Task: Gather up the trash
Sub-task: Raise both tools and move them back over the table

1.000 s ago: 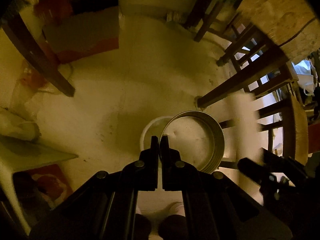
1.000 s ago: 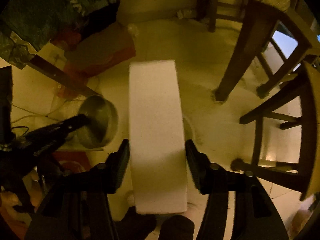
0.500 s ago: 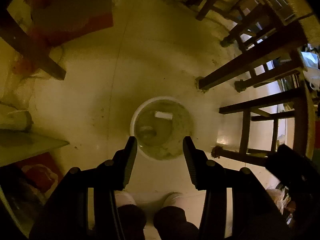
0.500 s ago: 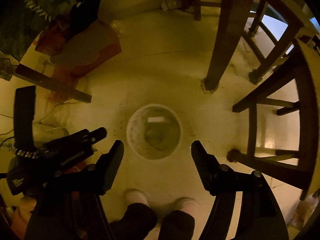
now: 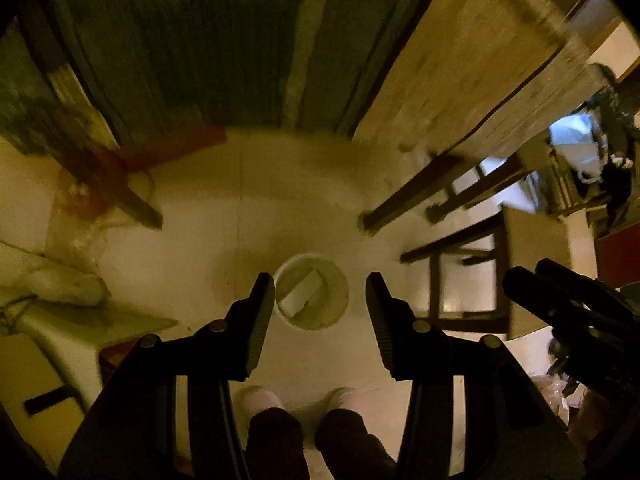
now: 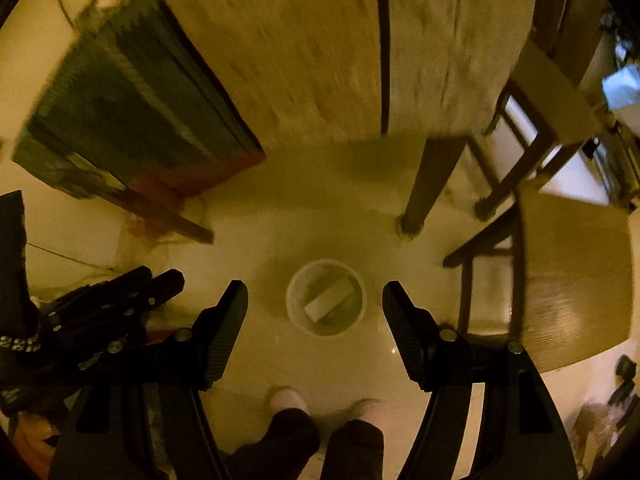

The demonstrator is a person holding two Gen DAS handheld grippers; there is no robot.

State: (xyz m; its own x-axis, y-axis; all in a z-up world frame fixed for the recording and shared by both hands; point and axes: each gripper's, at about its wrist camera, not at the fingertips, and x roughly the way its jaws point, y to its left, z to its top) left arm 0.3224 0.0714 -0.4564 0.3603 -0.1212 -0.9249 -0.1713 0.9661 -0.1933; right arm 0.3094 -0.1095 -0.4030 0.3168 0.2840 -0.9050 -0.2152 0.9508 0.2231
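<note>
A round white bin point(image 5: 311, 297) stands on the pale floor far below both grippers; it also shows in the right wrist view point(image 6: 326, 297). A white block of trash point(image 5: 303, 294) lies tilted inside it, seen too in the right wrist view point(image 6: 330, 299). My left gripper point(image 5: 320, 284) is open and empty, high above the bin. My right gripper point(image 6: 315, 292) is open and empty, also high above it. The right gripper shows at the right edge of the left wrist view point(image 5: 568, 312), and the left gripper at the left of the right wrist view point(image 6: 108, 304).
A wooden table point(image 6: 320, 48) with dark legs point(image 6: 430, 184) stands beyond the bin. Chairs point(image 6: 572, 280) stand to the right. A green panel point(image 5: 180, 40), red items and plastic bags point(image 5: 76, 232) lie to the left. The person's feet point(image 5: 304, 400) stand just below the bin.
The left gripper opened and dropped a round metal lid; the right let the white block fall into the bin. Both grippers then rose, so the bin looks smaller.
</note>
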